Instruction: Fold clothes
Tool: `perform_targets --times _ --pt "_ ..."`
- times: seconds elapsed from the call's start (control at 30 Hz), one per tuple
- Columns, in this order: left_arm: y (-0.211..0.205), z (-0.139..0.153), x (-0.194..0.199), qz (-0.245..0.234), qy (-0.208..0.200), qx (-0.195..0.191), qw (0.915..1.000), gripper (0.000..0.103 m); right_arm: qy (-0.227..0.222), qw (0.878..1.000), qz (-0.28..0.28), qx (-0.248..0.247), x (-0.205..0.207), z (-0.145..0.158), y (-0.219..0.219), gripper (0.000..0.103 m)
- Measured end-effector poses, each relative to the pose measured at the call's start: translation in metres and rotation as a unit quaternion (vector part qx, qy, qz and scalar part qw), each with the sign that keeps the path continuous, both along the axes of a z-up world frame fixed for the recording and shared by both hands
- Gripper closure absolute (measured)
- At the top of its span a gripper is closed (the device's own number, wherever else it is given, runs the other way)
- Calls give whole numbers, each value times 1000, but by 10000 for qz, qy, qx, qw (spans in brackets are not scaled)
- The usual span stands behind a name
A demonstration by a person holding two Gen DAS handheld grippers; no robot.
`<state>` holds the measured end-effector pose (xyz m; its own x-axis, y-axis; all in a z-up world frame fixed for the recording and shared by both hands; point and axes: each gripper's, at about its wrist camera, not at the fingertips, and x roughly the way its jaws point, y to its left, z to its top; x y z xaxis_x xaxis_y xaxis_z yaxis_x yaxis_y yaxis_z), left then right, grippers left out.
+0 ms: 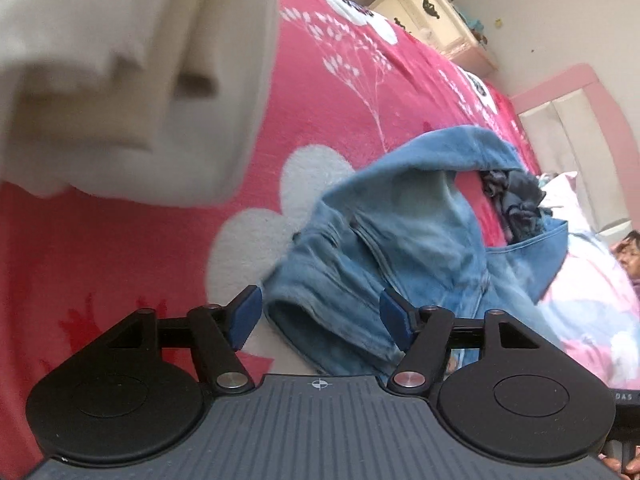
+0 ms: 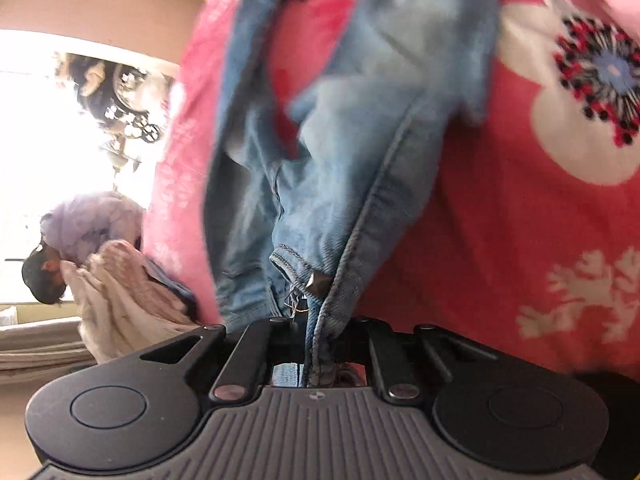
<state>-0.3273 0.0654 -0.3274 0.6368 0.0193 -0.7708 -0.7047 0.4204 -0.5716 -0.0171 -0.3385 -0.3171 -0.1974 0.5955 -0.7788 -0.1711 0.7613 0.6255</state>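
Between our right gripper's (image 2: 320, 332) closed arms a seamed edge of the jeans (image 2: 344, 152) was pinched, just below a small metal rivet (image 2: 313, 280), and the denim ran away from us over the pink floral blanket (image 2: 500, 220). We judged the cloth heavy and fairly stiff for a garment, thick at its seams and not slippery, so a grip on a stitched edge should hold while the loose legs drag and sag behind. The blur in this view kept us from telling whether it was the waistband or a pocket seam that we held.

Our left gripper (image 1: 320, 320) stood spread with nothing between its blue pads (image 1: 245, 318); a rolled hem or cuff of the jeans lay just beyond and between them, seemingly untouched. That cuff looked to us the natural second hold, firm enough to pinch whole.

Farther on, the jeans were bunched in a loop, with a dark crumpled garment (image 1: 514, 200) lying in it. A cream cloth (image 1: 132, 80) hung close over the left side of the left view. Bare blanket stretched beyond toward a cream dresser (image 1: 432, 16) by the wall, giving room to lay the legs flat; to the right, a paler printed cover (image 1: 592, 312) lay beside the blanket.
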Motion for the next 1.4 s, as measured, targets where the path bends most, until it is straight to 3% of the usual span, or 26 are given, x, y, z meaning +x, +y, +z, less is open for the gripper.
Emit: perform_targets --times 0.1,0.17,0.23,0.27,0.33,0.4,0.43,0.47,0.53,0.6,0.8,0.9,1.0,1.13,1.17,1.23,1.27,1.3,1.33,1.4 --pt "-10 -7 9 62 251 -17 9997 37 129 9993 336 -117 6 -26 -5 88" --pt "-14 -4 14 39 359 153 9992 37 141 9979 639 -38 6 -33 -5 69" --pt "-14 -2 19 90 429 287 9986 37 149 9965 816 37 5 -39 -8 57" --pt "-12 -2 22 142 458 310 9984 37 132 9961 872 66 5 -42 -9 56" --pt "-10 -4 29 227 530 363 9977 39 149 9958 896 105 4 -49 -14 56" --pt "-7 -9 37 247 662 440 9965 49 209 9962 829 182 4 -58 -20 56" --pt "-6 -12 41 253 743 481 9958 52 214 9963 811 198 4 -62 -23 61" --pt "-6 -15 45 248 832 534 9948 63 163 9963 829 159 4 -64 -25 73" --pt "-8 -18 49 194 1037 683 9921 79 87 9963 854 108 3 -67 -30 87" --pt "-8 -15 47 120 1077 741 9913 92 164 9964 808 211 2 -63 -34 90" --pt "-13 53 17 -238 869 1228 9883 95 318 9864 1523 539 -24 -19 -31 91" --pt "-13 68 -4 -498 1092 1435 9823 95 543 9823 1751 375 -41 -23 -35 91" --pt "-11 50 -20 -571 1440 1378 9783 94 889 9776 1906 111 -60 -44 -34 91" --pt "-12 11 -22 -736 1858 1492 9684 93 692 9633 2563 -400 -84 -67 -13 90" --pt "-14 1 -19 -826 1951 1478 9661 92 598 9605 2641 -645 -86 -71 -8 88" --pt "-18 -6 -16 -979 2045 1573 9612 88 427 9547 2710 -1151 -88 -71 0 65" --pt "-20 -2 -16 -1076 2044 1663 9586 86 368 9508 2786 -1304 -88 -66 1 58" --pt "-22 2 -16 -1172 2043 1754 9559 82 269 9459 2902 -1427 -89 -56 0 41" --pt "-25 7 -17 -1258 2051 1833 9532 78 128 9404 3056 -1488 -92 -45 -2 33" --pt "-30 19 -24 -1373 2058 1949 9491 69 -96 9273 3379 -1610 -103 -22 -4 29"
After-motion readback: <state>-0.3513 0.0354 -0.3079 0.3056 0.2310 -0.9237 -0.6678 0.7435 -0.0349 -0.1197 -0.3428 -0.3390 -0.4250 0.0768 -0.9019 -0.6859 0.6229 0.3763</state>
